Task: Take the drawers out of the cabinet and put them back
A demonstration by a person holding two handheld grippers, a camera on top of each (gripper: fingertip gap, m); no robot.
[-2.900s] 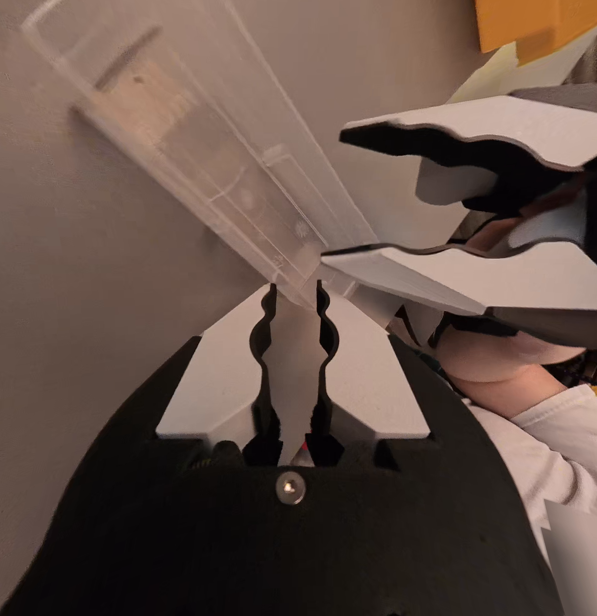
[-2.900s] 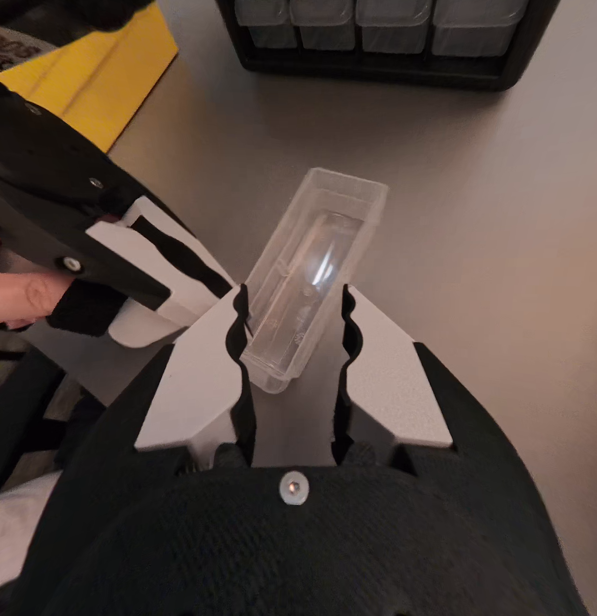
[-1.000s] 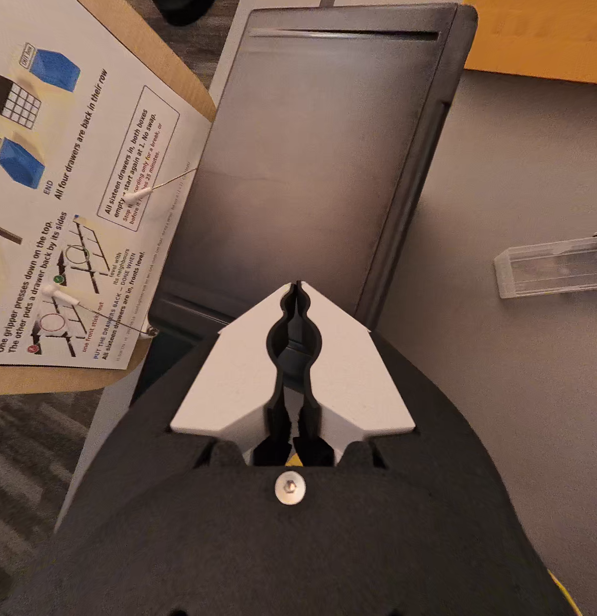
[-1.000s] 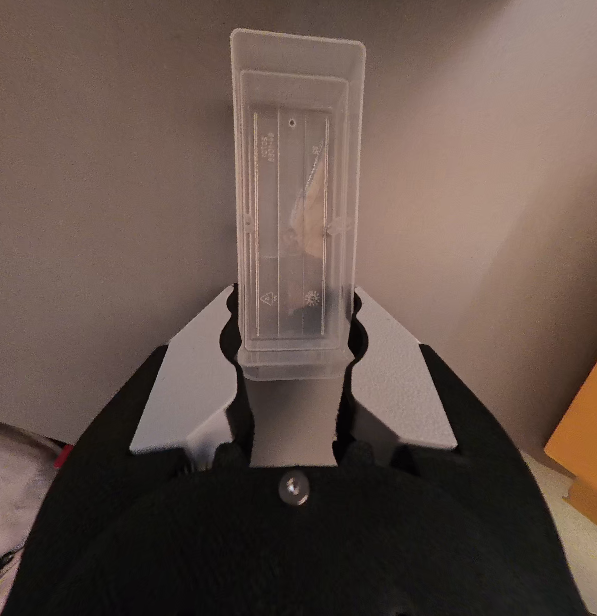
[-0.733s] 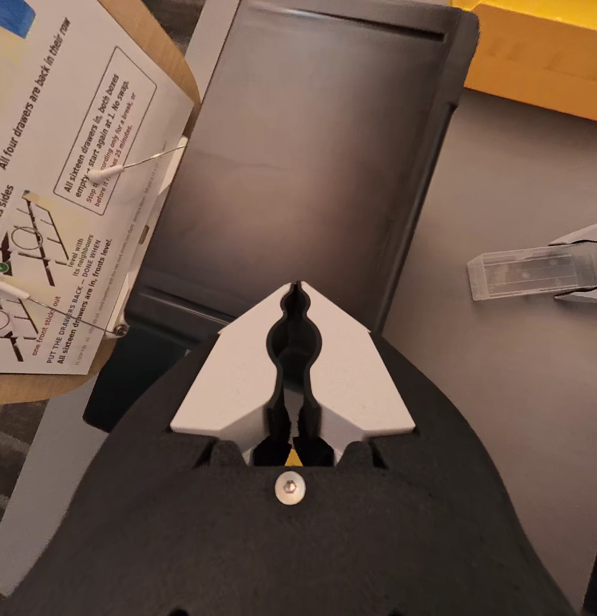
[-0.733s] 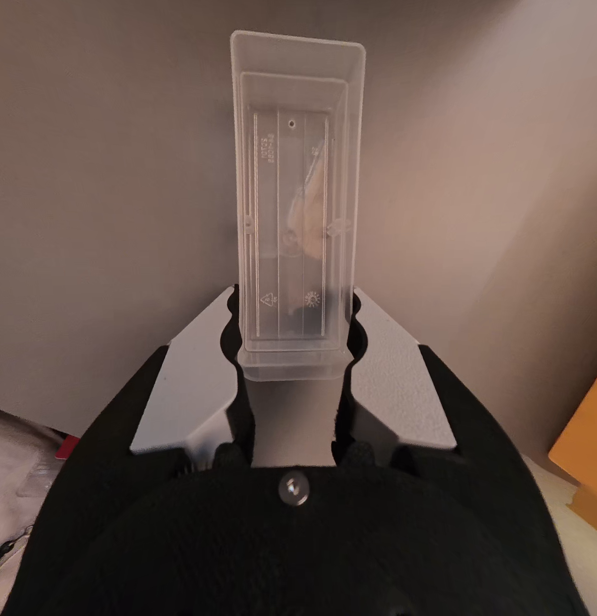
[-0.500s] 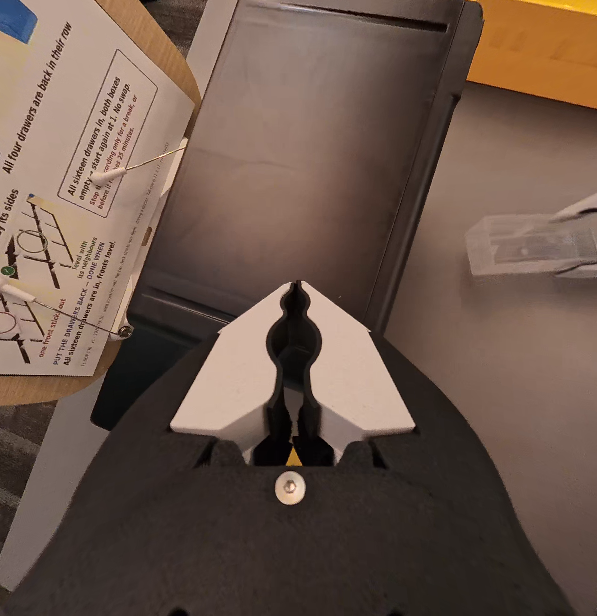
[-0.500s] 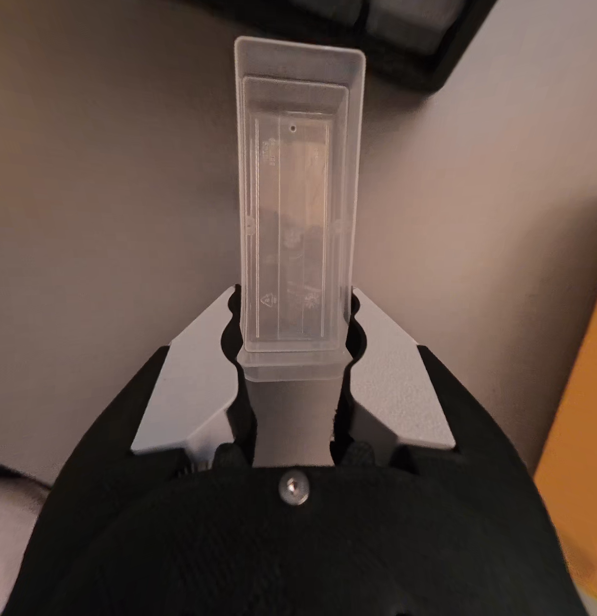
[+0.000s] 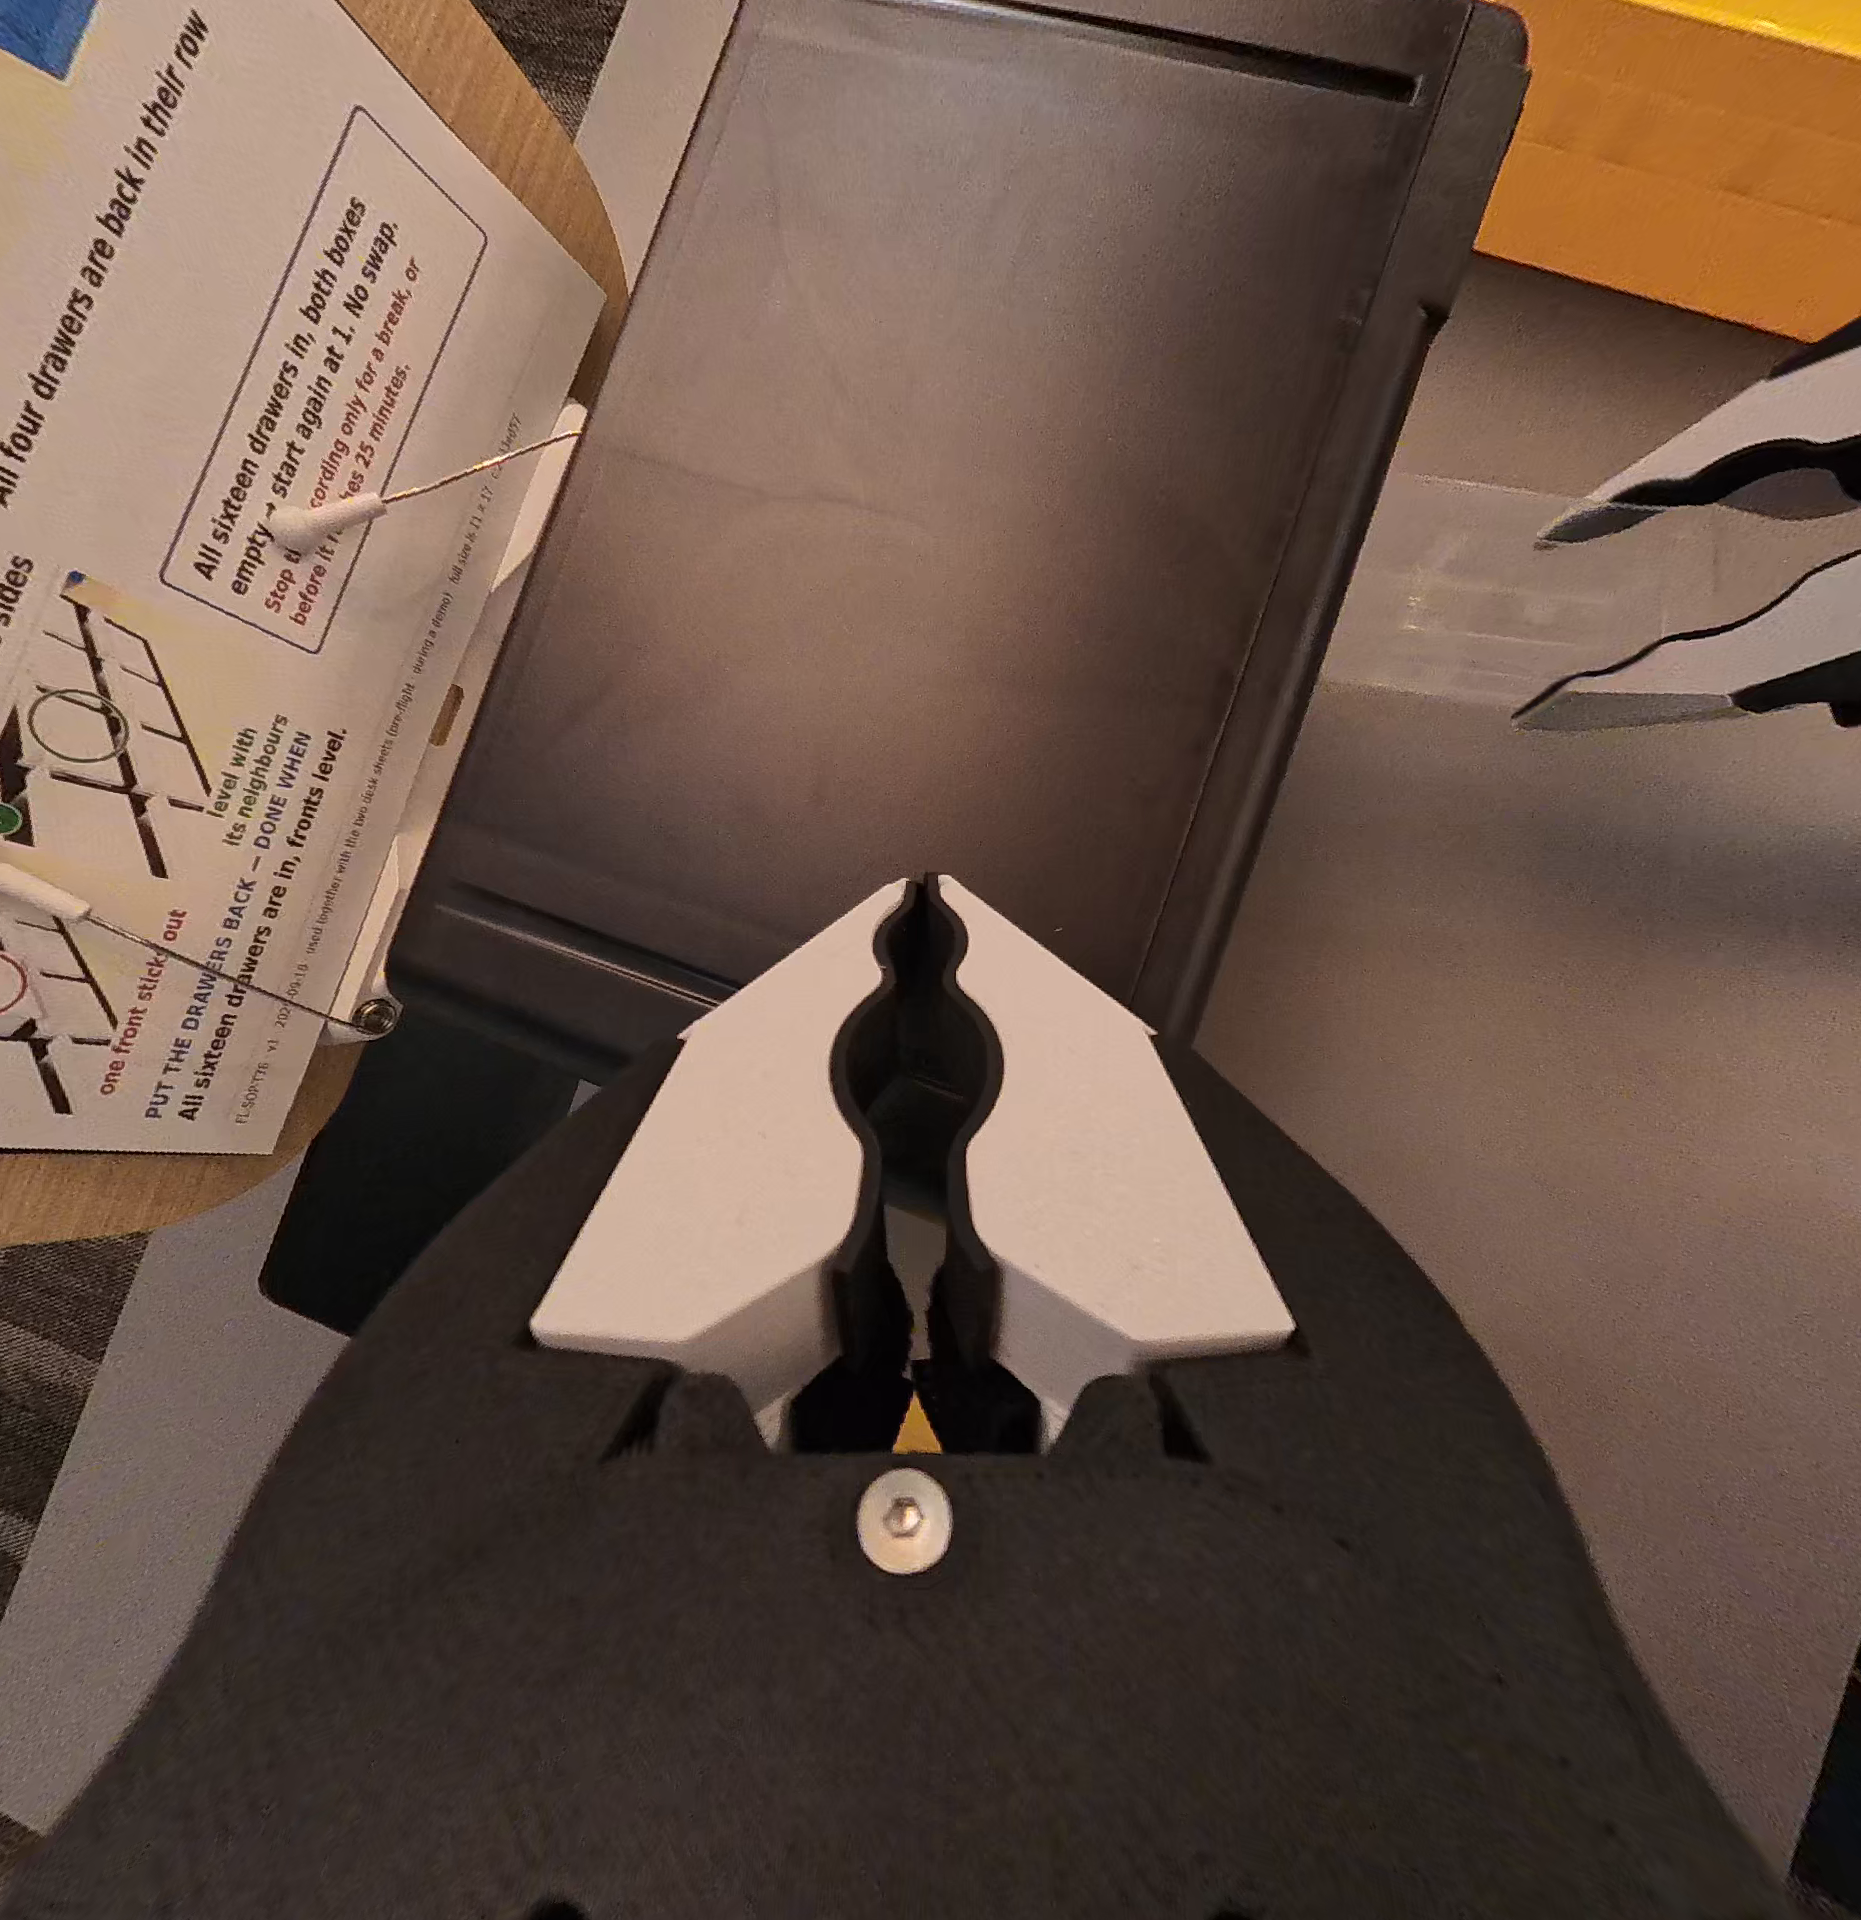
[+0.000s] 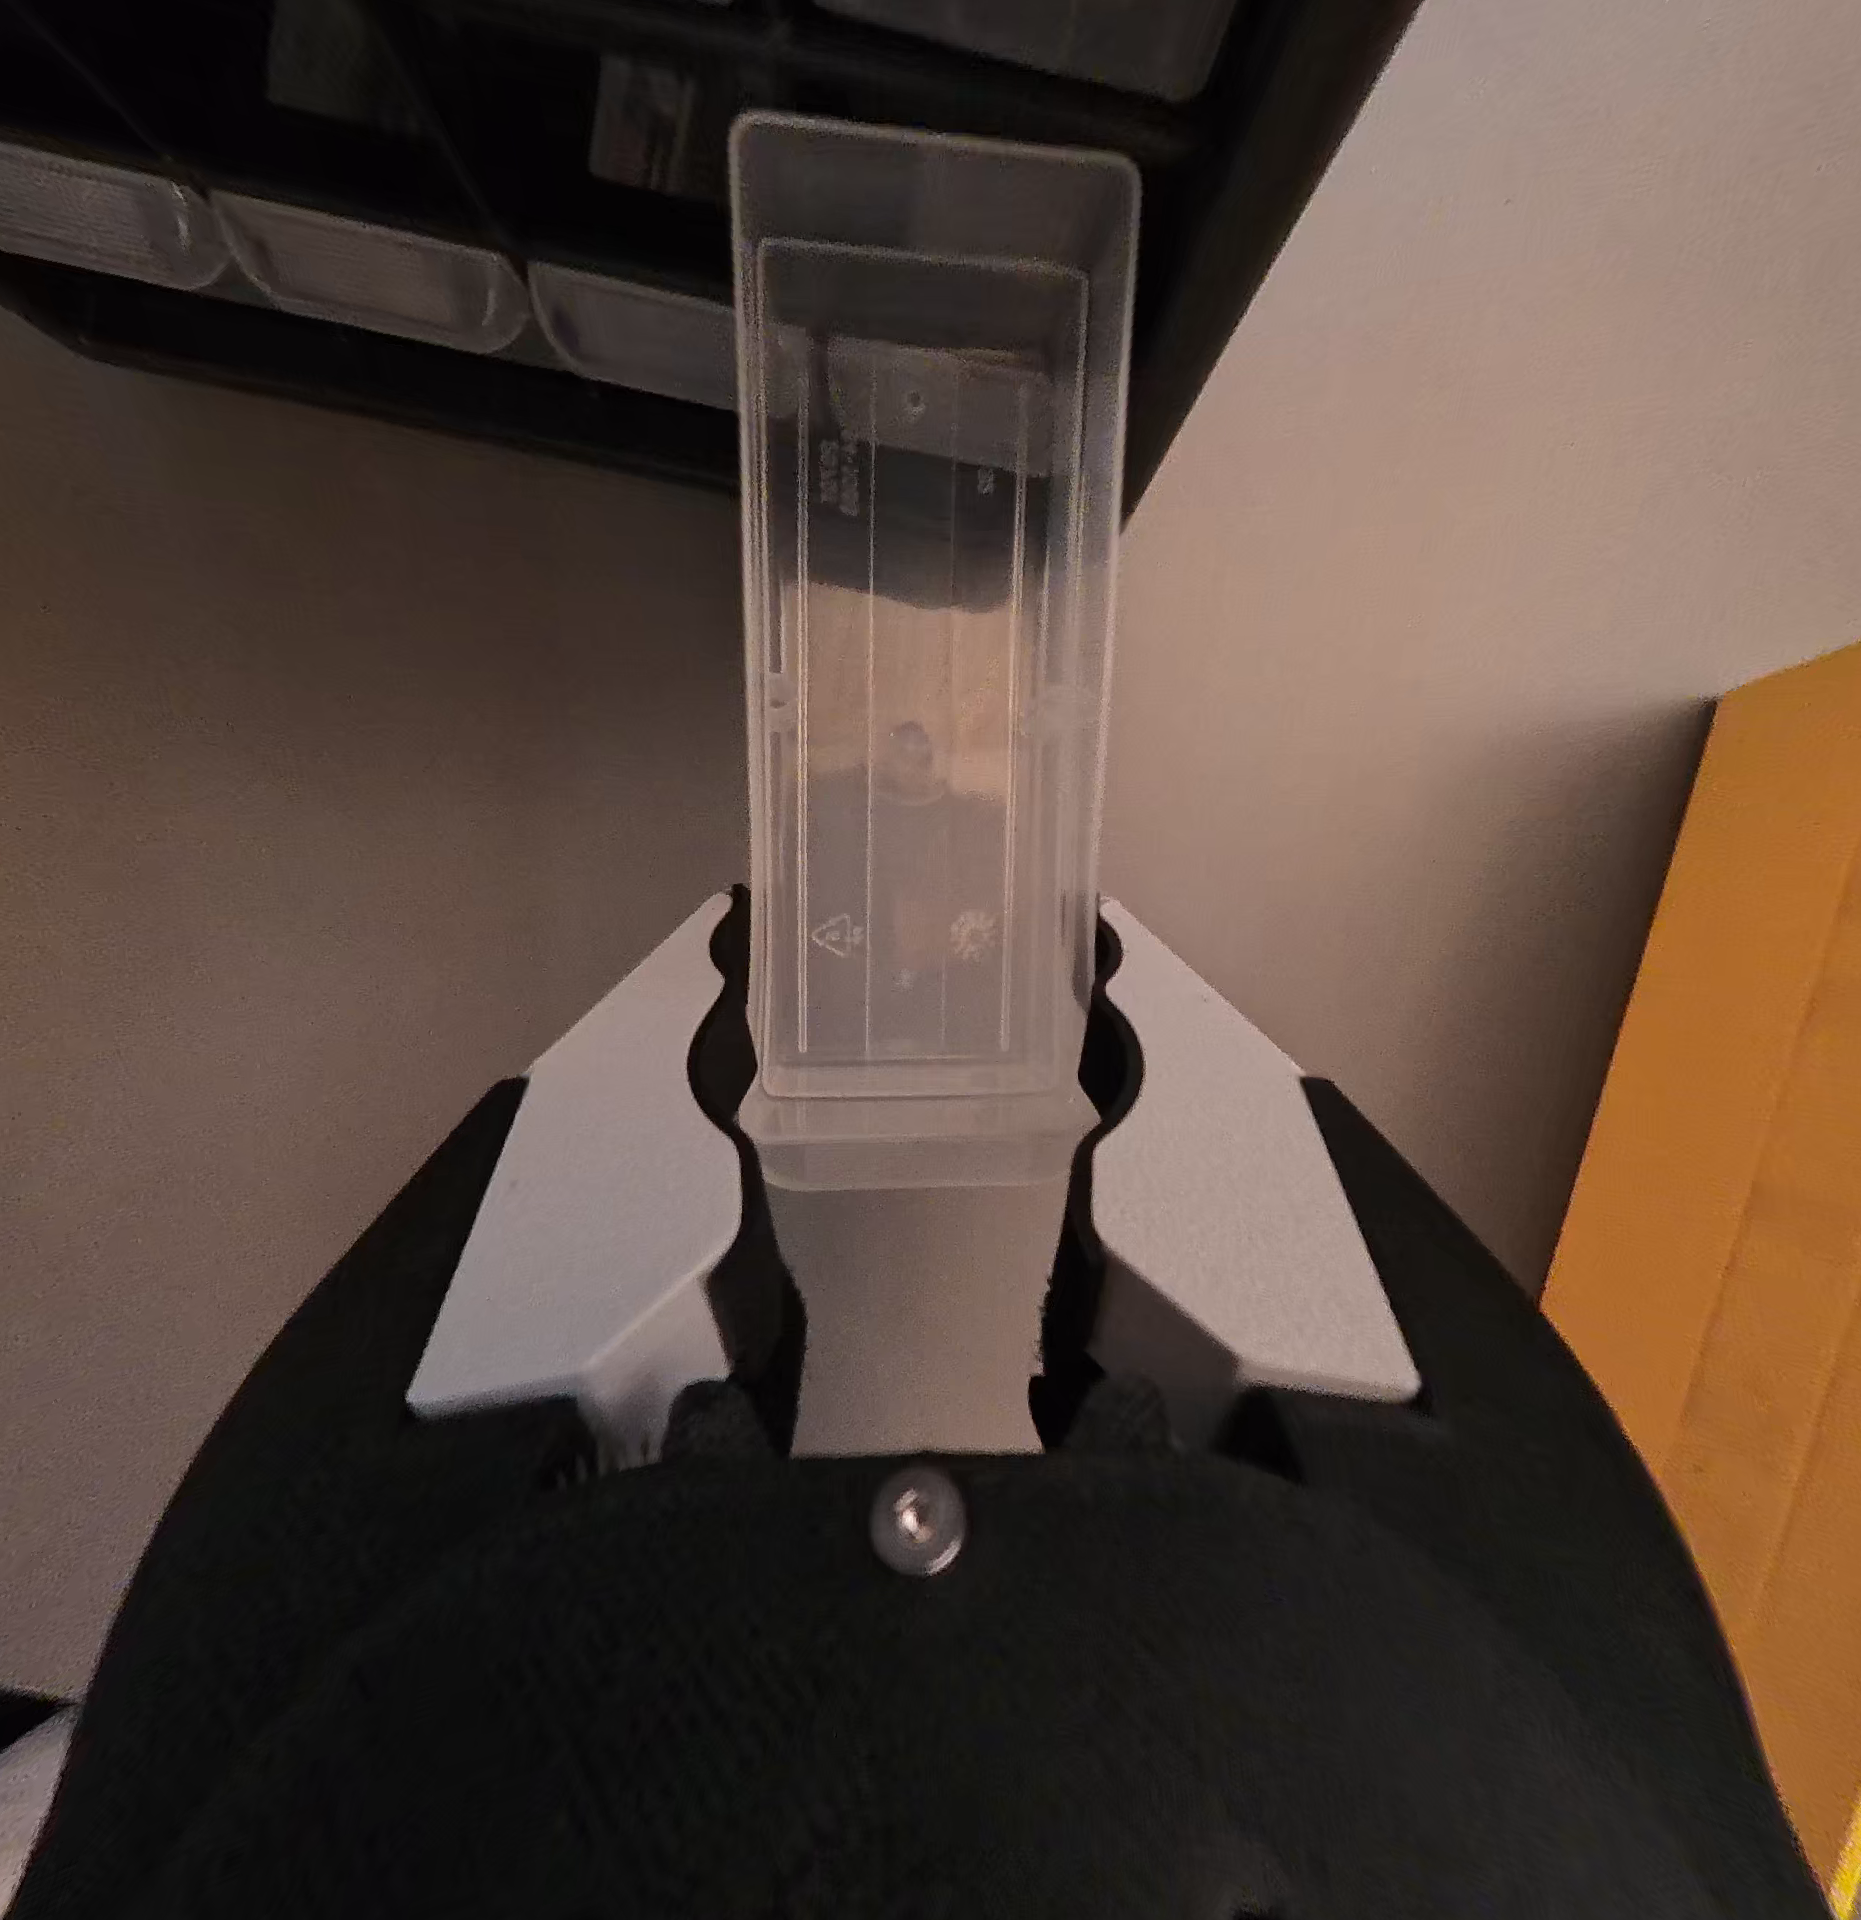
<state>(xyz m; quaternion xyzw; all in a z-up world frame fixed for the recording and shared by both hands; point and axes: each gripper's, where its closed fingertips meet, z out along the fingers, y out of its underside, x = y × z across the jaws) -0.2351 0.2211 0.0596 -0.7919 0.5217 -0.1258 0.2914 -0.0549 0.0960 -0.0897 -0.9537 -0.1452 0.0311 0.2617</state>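
Your right gripper [image 10: 910, 997] has its fingers clamped on the near end of a clear plastic drawer [image 10: 931, 582], one finger against each long side, so the drawer juts straight ahead of you, open side up and apparently empty. Its far end points at the black cabinet [image 10: 1196, 343], whose front fills the top of the right wrist view, with a row of clear drawer fronts [image 10: 375, 275] already seated to the left. You look to be on the putting-back half of the task, carrying this drawer toward a slot.

Your left gripper [image 9: 924, 899] has its fingers closed together on nothing, its tips over the near edge of the cabinet's dark top panel (whether they press on it or merely hover, the view does not settle).

The next move calls for squaring the drawer's far end with an open slot, levelling it, then sliding it straight in while the left steadies the cabinet.

Hard to judge: the drawer itself covers the slot it aims at, so you cannot tell whether that slot is empty or how well it lines up. The cabinet's upper rows are cut off by the frame. In the left wrist view the drawer is barely discernible between the right gripper's fingers [image 9: 1674, 488]. An instruction sheet [image 9: 178, 540] lies to the left, and a yellow box [image 9: 1684, 156] beyond, on the grey table [image 9: 1528, 1039].
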